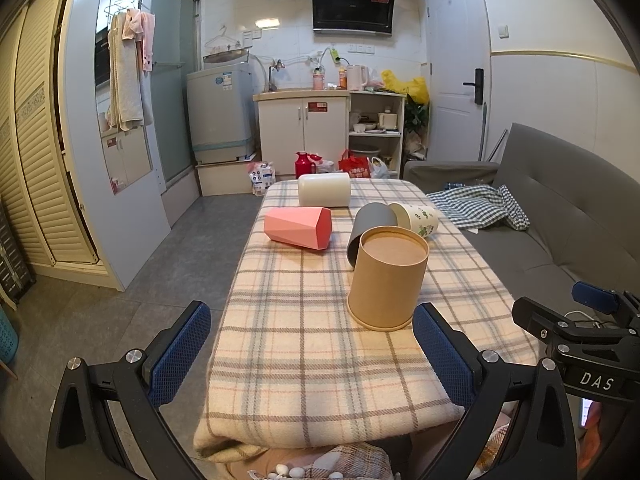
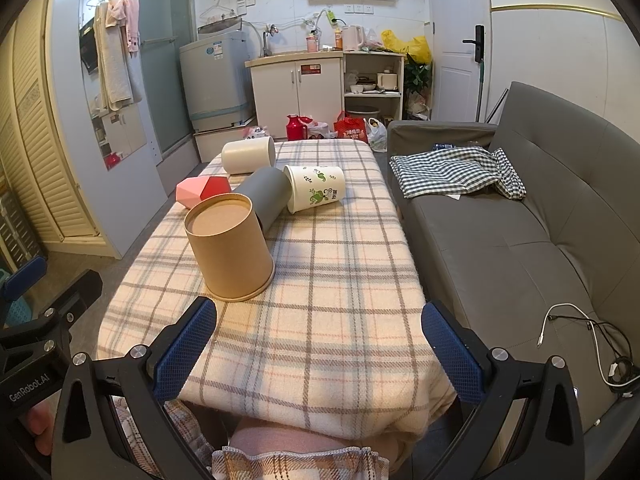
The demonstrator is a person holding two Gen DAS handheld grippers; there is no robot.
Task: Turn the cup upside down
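The brown paper cup (image 1: pixel 386 278) stands upside down on the plaid tablecloth (image 1: pixel 312 344), toward the table's near end, base up. Just behind it lie a grey cup (image 1: pixel 370 228), a leaf-printed white cup (image 2: pixel 316 188), a pink faceted cup (image 1: pixel 298 227) and a cream cup (image 1: pixel 324 195). The left gripper (image 1: pixel 312 354) and the right gripper (image 2: pixel 320 352) hang over the near edge, fingers spread wide, holding nothing.

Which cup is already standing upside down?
The brown cup, nearest the grippers. It stands rim-down on the blanket. The pink, white, grey and flowery cups all lie on their sides.
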